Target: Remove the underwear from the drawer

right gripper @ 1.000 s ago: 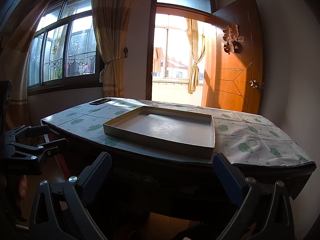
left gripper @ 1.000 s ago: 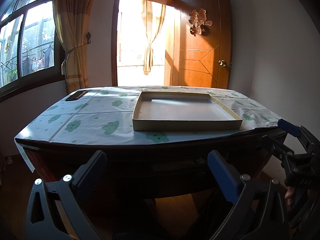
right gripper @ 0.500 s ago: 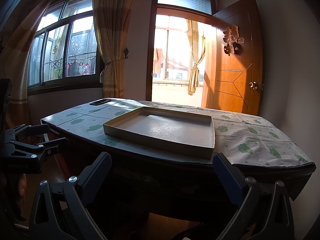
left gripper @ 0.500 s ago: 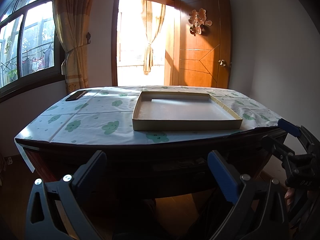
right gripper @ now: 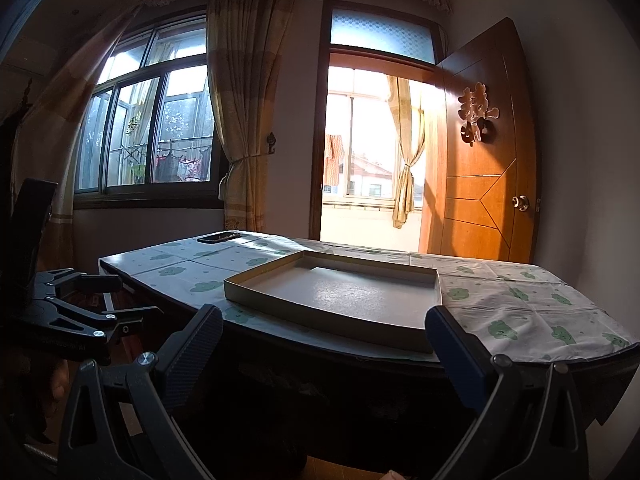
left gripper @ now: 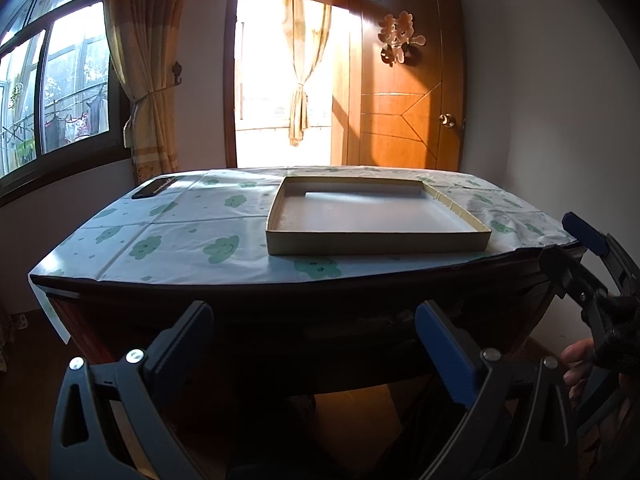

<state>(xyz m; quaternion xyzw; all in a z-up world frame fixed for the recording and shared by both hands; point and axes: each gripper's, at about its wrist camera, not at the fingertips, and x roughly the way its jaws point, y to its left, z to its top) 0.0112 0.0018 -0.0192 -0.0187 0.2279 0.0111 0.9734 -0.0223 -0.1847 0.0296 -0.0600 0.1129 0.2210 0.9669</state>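
Note:
A dark wooden table (left gripper: 280, 308) stands in front of me, its front in deep shadow; the drawer front cannot be made out and no underwear shows. My left gripper (left gripper: 316, 344) is open and empty, held low before the table's front. My right gripper (right gripper: 324, 340) is open and empty, higher, near the front edge. The right gripper also shows at the right edge of the left wrist view (left gripper: 576, 256). The left gripper shows at the left of the right wrist view (right gripper: 132, 300).
A shallow empty cardboard tray (left gripper: 276, 240) (right gripper: 248, 292) lies on the cloud-print tablecloth (left gripper: 180, 236). A black phone (left gripper: 154, 189) (right gripper: 219, 237) lies at the far left corner. Behind are a window, curtains, an open wooden door (left gripper: 404, 80) and a bright balcony doorway.
The right wrist view has risen a little and now looks down more on the tabletop. The left gripper has barely moved. Both stay open.

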